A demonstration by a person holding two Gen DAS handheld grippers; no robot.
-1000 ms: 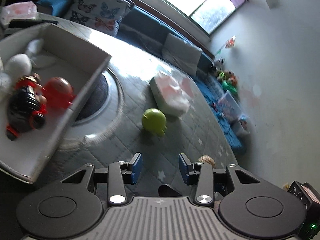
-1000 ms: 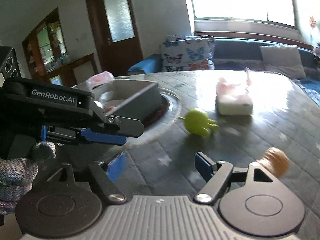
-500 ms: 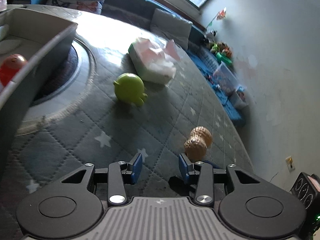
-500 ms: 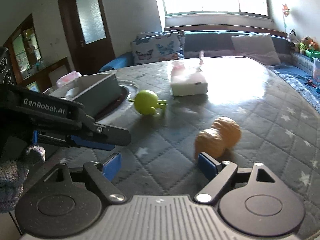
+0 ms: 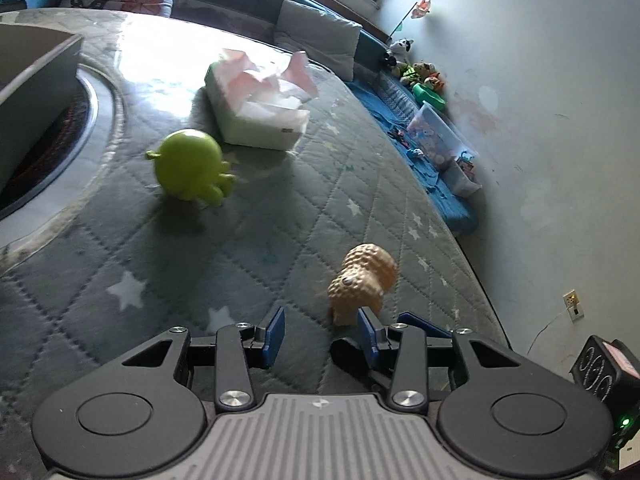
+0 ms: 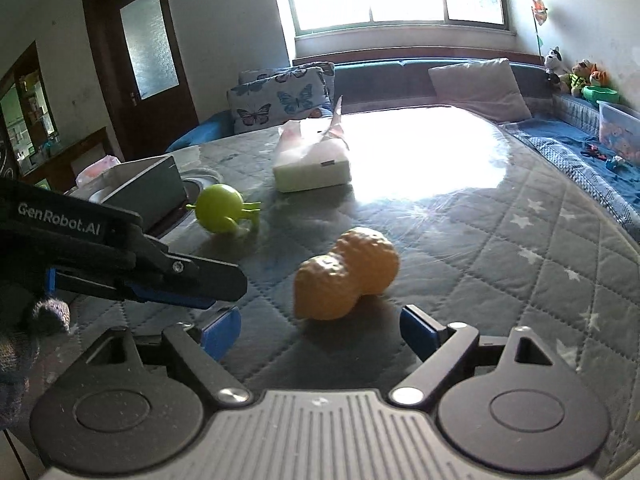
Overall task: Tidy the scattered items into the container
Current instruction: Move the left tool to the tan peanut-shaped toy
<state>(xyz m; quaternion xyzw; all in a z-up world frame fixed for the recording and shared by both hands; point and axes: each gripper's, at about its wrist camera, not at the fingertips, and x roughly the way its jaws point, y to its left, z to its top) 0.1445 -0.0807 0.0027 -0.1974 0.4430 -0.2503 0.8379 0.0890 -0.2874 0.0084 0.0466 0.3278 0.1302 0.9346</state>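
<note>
A tan peanut-shaped toy [image 6: 346, 274] lies on the quilted grey cover, just ahead of my right gripper [image 6: 318, 330], whose jaws are opening with nothing between them. The same peanut toy [image 5: 362, 280] shows in the left wrist view, just ahead of my open, empty left gripper [image 5: 320, 336] and slightly to its right. A round green toy [image 5: 190, 168] with small legs stands farther off, also the green toy [image 6: 220, 208] in the right view. The grey container [image 6: 146, 192] sits at the left, near it; its wall [image 5: 36, 92] fills the left view's edge.
A tissue box [image 5: 256, 108] with pink-white tissue lies beyond the green toy. The container stands by a round metal ring [image 5: 100, 120] set in the table. A sofa with cushions [image 6: 476, 88] runs behind. My left gripper's body [image 6: 120, 260] crosses the right view's left side.
Both grippers moved away from the container toward the peanut toy, which now lies close ahead. The right jaws spread wider. The container's inside has left the left view.
</note>
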